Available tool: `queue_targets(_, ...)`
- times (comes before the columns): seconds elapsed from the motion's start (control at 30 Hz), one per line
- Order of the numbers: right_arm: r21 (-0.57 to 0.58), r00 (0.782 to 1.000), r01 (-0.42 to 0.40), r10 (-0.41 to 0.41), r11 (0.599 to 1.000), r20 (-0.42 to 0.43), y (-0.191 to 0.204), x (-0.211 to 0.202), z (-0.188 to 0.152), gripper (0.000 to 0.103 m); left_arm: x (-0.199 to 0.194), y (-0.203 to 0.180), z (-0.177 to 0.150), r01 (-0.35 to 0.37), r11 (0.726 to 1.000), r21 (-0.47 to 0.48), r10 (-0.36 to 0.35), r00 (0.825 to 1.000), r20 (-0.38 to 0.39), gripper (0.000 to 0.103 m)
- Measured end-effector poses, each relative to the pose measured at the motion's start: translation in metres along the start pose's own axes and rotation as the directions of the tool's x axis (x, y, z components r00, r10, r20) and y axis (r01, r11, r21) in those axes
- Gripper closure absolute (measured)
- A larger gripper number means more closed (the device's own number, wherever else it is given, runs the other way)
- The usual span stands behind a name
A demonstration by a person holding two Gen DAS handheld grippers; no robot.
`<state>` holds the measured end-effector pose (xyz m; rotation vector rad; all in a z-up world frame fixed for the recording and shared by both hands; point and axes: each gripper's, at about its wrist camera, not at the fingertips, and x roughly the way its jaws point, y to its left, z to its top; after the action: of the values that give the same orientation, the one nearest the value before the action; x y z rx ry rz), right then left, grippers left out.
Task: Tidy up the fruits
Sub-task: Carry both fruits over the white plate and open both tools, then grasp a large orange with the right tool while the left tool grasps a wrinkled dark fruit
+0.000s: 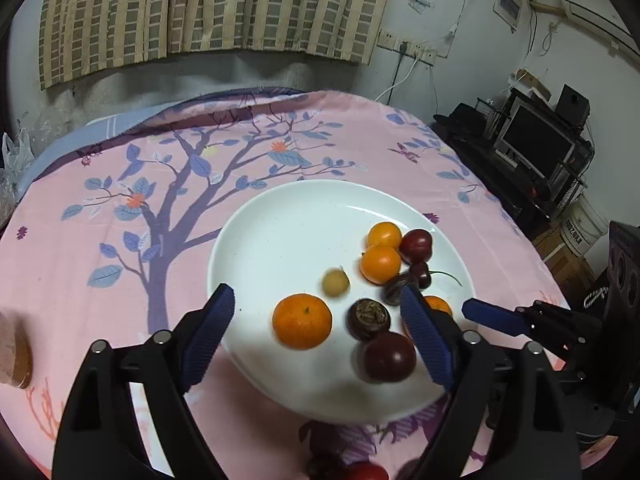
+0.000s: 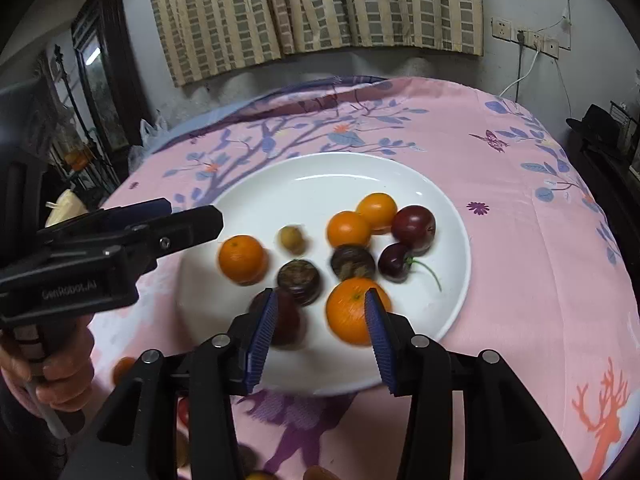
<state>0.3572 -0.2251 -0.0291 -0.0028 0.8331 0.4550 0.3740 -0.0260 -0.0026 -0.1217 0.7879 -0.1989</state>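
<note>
Your fingers (image 1: pixel 210 334) on the left gripper (image 1: pixel 316 334) are spread wide and hold nothing.
Left wrist view: they hang over the near rim of the white plate (image 1: pixel 280 216), which carries a mandarin (image 1: pixel 302 321), two small oranges (image 1: pixel 380 264), dark plums (image 1: pixel 389 356) and a cherry (image 1: pixel 420 274); bare tabletop (image 1: pixel 100 240) lies to the left.
Right wrist view: your right gripper (image 2: pixel 320 322) is released too, one finger in front of a second mandarin (image 2: pixel 348 312), contact unclear.
</note>
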Motion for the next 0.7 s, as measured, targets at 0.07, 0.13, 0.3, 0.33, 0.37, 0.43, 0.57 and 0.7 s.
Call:
queue_targets(0.07,-0.001,1.000,-0.026,0.026,1.000,0.007,0.004,-0.010,-0.011,0.055,-0.015,0.003,-0.009,0.005,1.000,-0.018,-0.005,1.000,0.008,0.013)
queue_targets(0.13,0.003,0.999,-0.044,0.043,0.999,0.008,0.009,-0.020,-0.030,0.053,-0.025,0.006,-0.024,0.009,1.000,-0.023,-0.009,1.000,0.000,0.012)
queue_targets(0.3,0.019,0.998,-0.059,0.060,0.998,-0.032,0.021,-0.033,-0.075,0.053,-0.049,0.016,-0.071,-0.011,0.999,-0.045,0.010,1.000,-0.025,0.012)
queue_targets(0.33,0.008,0.997,-0.064,0.064,0.998,-0.036,0.026,-0.037,-0.085,0.053,-0.054,0.018,-0.082,-0.004,0.999,-0.047,0.002,0.999,-0.038,0.012)
queue_targets(0.37,-0.001,0.997,-0.068,0.068,0.998,-0.040,0.032,-0.042,-0.093,0.053,-0.060,0.019,-0.093,0.001,0.999,-0.050,-0.003,0.999,-0.047,0.012)
queue_targets(0.43,-0.011,0.996,-0.069,0.068,0.998,-0.050,0.038,-0.046,-0.105,0.053,-0.068,0.019,-0.113,0.017,0.999,-0.045,-0.020,0.998,-0.062,0.012)
queue_targets(0.57,-0.012,0.995,-0.058,0.056,0.998,-0.080,0.048,-0.047,-0.123,0.053,-0.071,0.011,-0.149,0.032,0.999,0.013,-0.030,0.993,-0.114,0.012)
queue_targets(0.7,-0.014,0.993,-0.050,0.048,0.999,-0.104,0.054,-0.043,-0.129,0.053,-0.074,0.001,-0.170,0.078,0.996,0.043,-0.071,0.986,-0.150,0.012)
